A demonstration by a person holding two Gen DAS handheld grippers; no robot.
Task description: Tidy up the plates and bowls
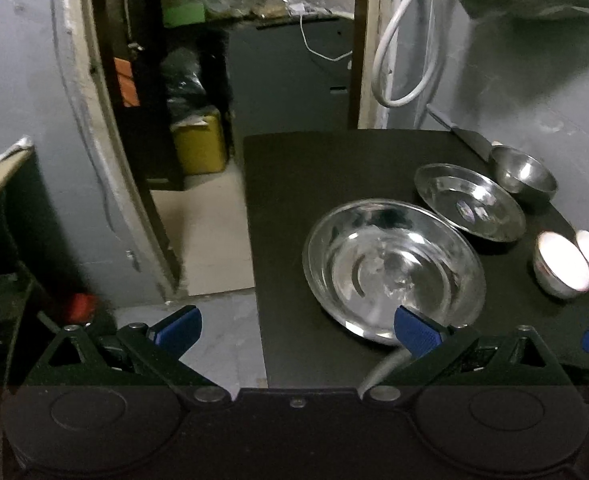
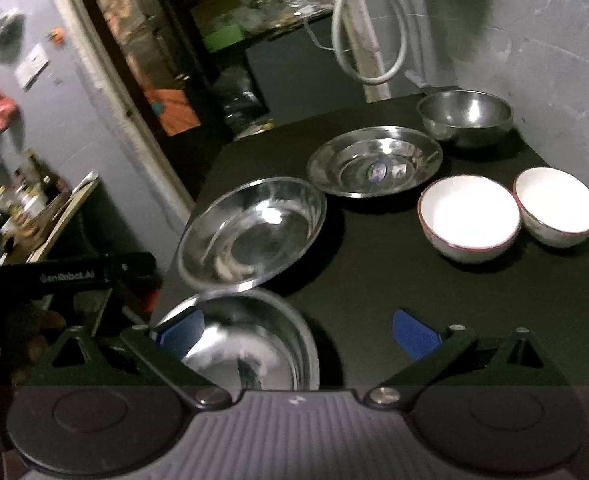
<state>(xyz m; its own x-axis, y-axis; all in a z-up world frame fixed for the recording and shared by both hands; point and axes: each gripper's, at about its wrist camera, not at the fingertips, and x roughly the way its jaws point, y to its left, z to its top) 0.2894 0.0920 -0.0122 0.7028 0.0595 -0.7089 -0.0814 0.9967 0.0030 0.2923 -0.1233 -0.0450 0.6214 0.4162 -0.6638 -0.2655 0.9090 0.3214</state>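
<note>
On the black table [image 1: 294, 200], the left wrist view shows a large steel plate [image 1: 394, 272], a smaller steel plate [image 1: 470, 202], a steel bowl [image 1: 522, 174] and two white bowls [image 1: 562, 262]. My left gripper [image 1: 296, 328] is open at the table's near left corner, its right pad [image 1: 414, 332] in front of the large plate's near rim. In the right wrist view a second steel bowl [image 2: 246, 348] sits close under my open right gripper [image 2: 296, 336], whose left pad [image 2: 182, 332] overlaps its rim. The large plate [image 2: 250, 232] overlaps this bowl's far rim.
Behind the table's left side a doorway opens onto a cluttered room with a yellow canister [image 1: 202, 144]. A white hose [image 1: 398, 52] hangs on the grey wall behind the table. A knife [image 1: 462, 132] lies at the back edge. A cluttered shelf [image 2: 34, 208] stands to the left.
</note>
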